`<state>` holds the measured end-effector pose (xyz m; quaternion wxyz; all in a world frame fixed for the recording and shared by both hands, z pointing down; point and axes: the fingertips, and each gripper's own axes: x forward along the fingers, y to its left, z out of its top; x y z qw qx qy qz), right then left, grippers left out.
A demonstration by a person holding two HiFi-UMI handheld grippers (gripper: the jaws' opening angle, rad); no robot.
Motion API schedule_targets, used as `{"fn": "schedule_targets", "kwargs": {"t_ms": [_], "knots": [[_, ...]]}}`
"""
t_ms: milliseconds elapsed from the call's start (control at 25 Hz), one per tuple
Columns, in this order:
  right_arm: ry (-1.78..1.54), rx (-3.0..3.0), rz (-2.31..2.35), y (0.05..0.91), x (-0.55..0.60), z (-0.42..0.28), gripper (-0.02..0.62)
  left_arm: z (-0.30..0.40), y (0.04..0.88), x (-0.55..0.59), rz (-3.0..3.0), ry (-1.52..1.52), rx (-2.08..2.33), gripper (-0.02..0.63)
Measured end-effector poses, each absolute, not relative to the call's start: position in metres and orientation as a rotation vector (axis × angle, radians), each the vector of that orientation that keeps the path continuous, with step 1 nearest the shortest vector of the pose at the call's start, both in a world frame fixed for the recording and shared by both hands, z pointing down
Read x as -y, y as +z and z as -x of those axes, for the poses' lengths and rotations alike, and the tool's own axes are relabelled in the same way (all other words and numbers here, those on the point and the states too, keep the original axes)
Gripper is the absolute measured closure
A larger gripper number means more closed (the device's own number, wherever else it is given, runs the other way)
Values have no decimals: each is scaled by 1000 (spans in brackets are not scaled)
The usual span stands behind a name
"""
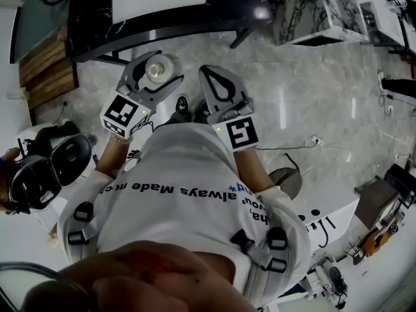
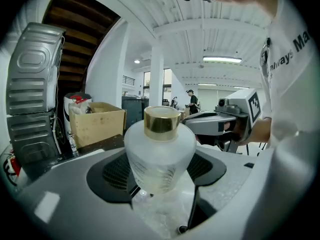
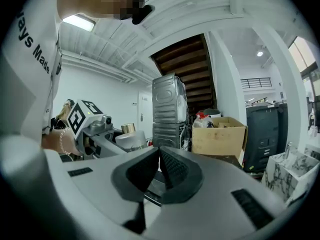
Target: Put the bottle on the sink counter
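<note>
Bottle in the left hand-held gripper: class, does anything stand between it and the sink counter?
Nothing visible does. The left hand-held gripper holds the bottle over the floor; in the head view only bare floor lies between it and the black sink counter. The right hand-held gripper is beside it, not in the path.

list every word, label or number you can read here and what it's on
"always Made": on the person's white shirt; the rest of that print is folded or cut off.
On the square markers: patterns only, no letters.
On the bottle and the cardboard box: no readable print.
</note>
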<state>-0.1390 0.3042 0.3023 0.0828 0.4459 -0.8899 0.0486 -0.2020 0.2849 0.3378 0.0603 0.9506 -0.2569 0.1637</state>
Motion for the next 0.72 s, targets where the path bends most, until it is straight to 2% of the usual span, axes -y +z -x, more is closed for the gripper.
{"fn": "schedule_targets", "kwargs": {"t_ms": [280, 720], "knots": [[101, 2664, -1359, 291, -305, 146, 584, 203, 333, -291, -2901, 496, 737, 273], [76, 2624, -1451, 295, -289, 190, 584, 252, 336, -276, -2930, 488, 685, 273]]}}
